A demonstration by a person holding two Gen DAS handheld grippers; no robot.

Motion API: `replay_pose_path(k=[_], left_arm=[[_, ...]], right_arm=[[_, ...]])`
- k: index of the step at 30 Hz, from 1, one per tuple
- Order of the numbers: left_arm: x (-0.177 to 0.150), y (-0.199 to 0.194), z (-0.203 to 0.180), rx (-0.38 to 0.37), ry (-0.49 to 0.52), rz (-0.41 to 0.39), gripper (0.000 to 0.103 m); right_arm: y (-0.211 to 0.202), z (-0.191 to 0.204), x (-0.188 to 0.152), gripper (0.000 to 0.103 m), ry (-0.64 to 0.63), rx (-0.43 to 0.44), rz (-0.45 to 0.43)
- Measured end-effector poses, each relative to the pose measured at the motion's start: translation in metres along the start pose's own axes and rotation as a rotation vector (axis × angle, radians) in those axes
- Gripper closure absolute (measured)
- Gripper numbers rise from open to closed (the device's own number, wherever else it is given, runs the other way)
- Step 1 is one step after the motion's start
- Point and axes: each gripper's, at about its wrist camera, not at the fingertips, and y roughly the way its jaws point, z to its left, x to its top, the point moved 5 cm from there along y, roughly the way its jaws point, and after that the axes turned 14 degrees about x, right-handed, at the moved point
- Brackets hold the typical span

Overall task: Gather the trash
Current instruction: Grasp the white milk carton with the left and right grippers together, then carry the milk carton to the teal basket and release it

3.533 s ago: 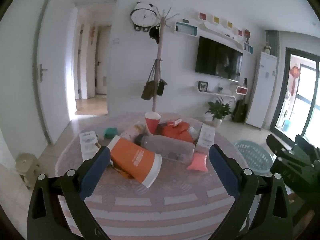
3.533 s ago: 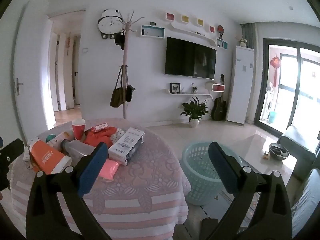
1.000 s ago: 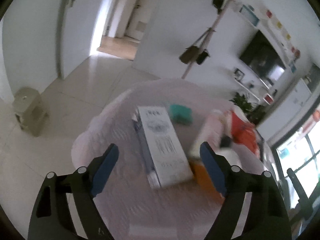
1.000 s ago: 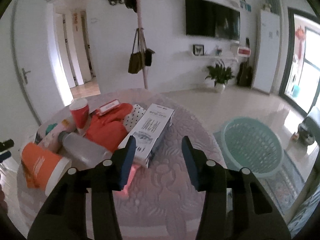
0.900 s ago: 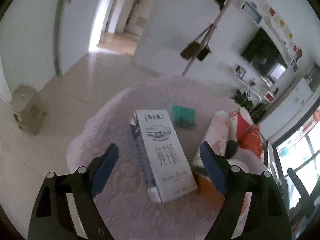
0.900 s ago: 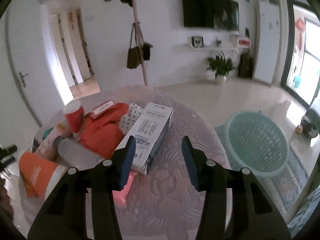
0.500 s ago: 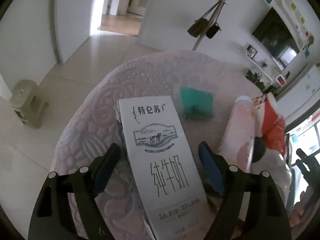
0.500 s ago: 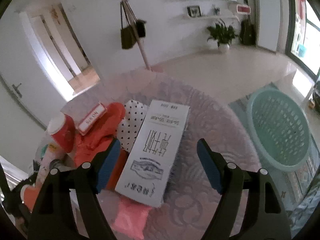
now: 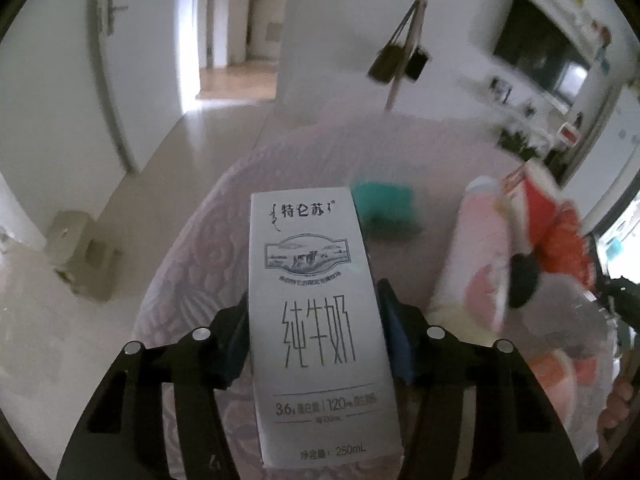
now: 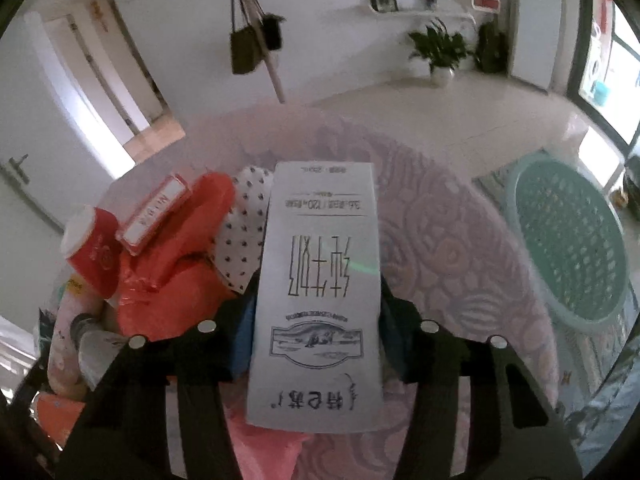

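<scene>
In the left wrist view my left gripper is shut on a white milk carton lying on the round pink table, its blue pads pressed to both long sides. In the right wrist view my right gripper is shut on a second white milk carton in the same way, print upside down. Other trash lies beside them: a red paper cup, an orange plastic bag, a red and white small box, a pink bottle, a teal packet.
A teal laundry basket stands on the floor to the right of the table. A polka-dot wrapper lies against the right carton. A small beige stool stands on the floor left of the table. A coat stand is behind.
Both grippers have moved down onto the table and closed, each on its own white milk carton. Half a second ago both were open around the cartons.
</scene>
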Motion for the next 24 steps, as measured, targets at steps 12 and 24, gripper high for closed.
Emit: replay_pose_path(k=[12, 24], left_arm=[[0.038, -0.102, -0.022, -0.084, -0.002, -0.268, 0.048], [0.041, -0.179, -0.145, -0.282, 0.116, -0.39, 0.048]], right_arm=[[-0.073, 0.001, 0.019, 0.053, -0.047, 0.08, -0.174], [-0.164, -0.052, 0.033, 0.053, -0.052, -0.005, -0.383]])
